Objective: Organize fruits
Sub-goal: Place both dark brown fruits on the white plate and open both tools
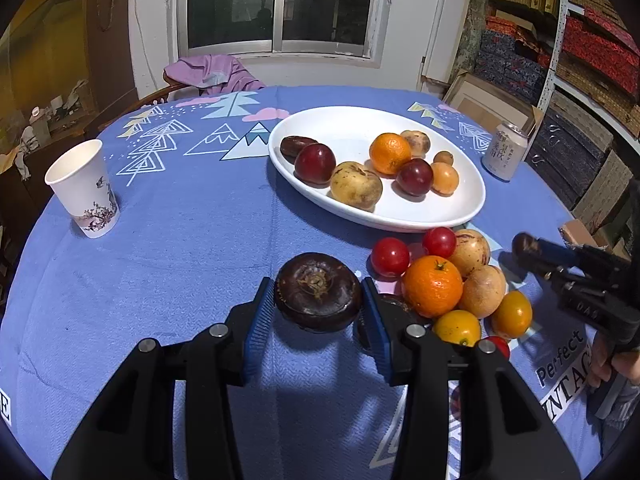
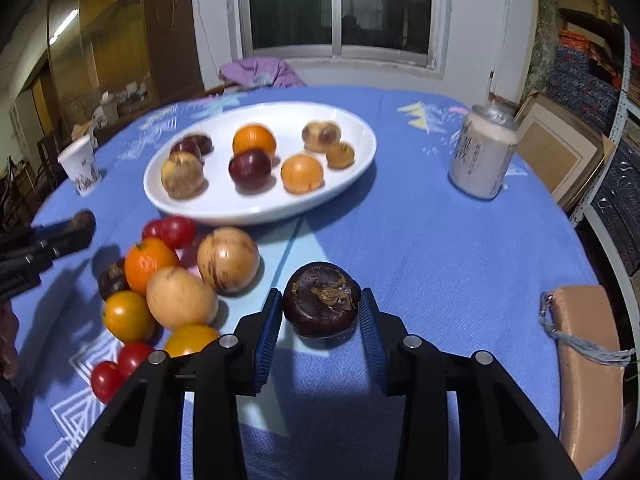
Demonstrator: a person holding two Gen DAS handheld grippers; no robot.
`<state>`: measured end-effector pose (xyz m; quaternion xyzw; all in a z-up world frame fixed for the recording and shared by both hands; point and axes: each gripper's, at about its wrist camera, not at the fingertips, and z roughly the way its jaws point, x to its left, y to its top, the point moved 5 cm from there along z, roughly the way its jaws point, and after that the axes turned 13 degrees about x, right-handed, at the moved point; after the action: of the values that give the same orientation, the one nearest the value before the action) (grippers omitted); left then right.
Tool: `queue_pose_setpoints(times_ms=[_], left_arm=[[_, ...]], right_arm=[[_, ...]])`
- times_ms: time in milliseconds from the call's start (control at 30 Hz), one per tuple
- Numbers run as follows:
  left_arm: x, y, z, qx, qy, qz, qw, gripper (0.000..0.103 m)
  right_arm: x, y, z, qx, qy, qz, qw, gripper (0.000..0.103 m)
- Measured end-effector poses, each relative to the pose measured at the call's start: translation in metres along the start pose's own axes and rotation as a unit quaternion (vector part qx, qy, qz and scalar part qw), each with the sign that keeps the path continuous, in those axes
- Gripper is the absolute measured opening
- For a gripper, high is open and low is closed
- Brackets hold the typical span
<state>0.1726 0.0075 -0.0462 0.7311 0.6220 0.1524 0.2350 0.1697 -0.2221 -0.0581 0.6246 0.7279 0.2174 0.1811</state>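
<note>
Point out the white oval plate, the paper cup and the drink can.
white oval plate point(image 1: 400, 216), left wrist view, bare near rim.
paper cup point(image 1: 86, 192), left wrist view, side wall.
drink can point(image 2: 482, 156), right wrist view, side of body.

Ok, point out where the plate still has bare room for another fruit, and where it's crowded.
The white plate has bare room along its far rim, behind the orange, and a strip along the near rim in front of the yellow-brown fruit. Its middle band, from the dark fruit across to the small orange fruit, is crowded.
</note>
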Motion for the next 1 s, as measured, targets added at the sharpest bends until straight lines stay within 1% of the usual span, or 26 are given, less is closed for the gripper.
queue_pose_setpoints(times_ms=[133,200,300,433,533,633,767,800,833,867,900,933,1000], left_arm=[[-0.002,0.015,-0.004,-0.004,-0.003,-0.003,1.0000,0.043],[-0.003,0.032,-0.008,-0.011,0.007,-0.004,0.9999,0.043],[-0.007,0.064,-0.013,-0.023,0.004,-0.008,0.9997,0.043],[-0.017,0.101,-0.002,-0.031,0.010,-0.013,0.9994,0.043],[-0.025,0.118,0.019,-0.014,0.009,-0.010,0.9998,0.043],[-0.033,0.131,0.047,0.008,0.018,0.002,0.9998,0.043],[-0.033,0.142,0.074,0.024,0.006,-0.007,0.9997,0.044],[-0.033,0.144,0.078,0.023,0.003,-0.010,0.9997,0.046],[-0.034,0.145,0.078,0.019,-0.003,-0.011,0.9998,0.055],[-0.034,0.145,0.078,0.018,-0.009,-0.012,0.9997,0.059],[-0.034,0.145,0.077,0.016,-0.013,-0.014,0.9997,0.068],[-0.034,0.144,0.074,0.011,-0.013,-0.017,0.9997,0.074],[-0.033,0.142,0.066,0.003,-0.012,-0.018,0.9998,0.078]], right_arm=[[-0.006,0.014,-0.026,-0.040,0.032,0.022,0.998,0.040],[-0.006,0.028,-0.035,-0.049,0.050,0.027,0.997,0.040],[0.000,0.054,-0.040,-0.054,0.063,0.027,0.996,0.040],[0.014,0.090,-0.026,-0.046,0.065,0.019,0.997,0.040],[0.021,0.103,-0.002,-0.024,0.087,0.024,0.996,0.040],[0.027,0.104,0.020,-0.005,0.083,0.013,0.996,0.040],[0.031,0.097,0.039,0.020,0.077,-0.002,0.997,0.041],[0.031,0.096,0.042,0.025,0.078,-0.002,0.997,0.041],[0.031,0.095,0.044,0.032,0.081,-0.001,0.996,0.041],[0.031,0.094,0.046,0.037,0.085,0.000,0.996,0.043],[0.031,0.095,0.046,0.039,0.090,0.003,0.995,0.051],[0.029,0.094,0.045,0.038,0.092,0.008,0.995,0.055],[0.026,0.095,0.037,0.027,0.093,0.013,0.995,0.058]])
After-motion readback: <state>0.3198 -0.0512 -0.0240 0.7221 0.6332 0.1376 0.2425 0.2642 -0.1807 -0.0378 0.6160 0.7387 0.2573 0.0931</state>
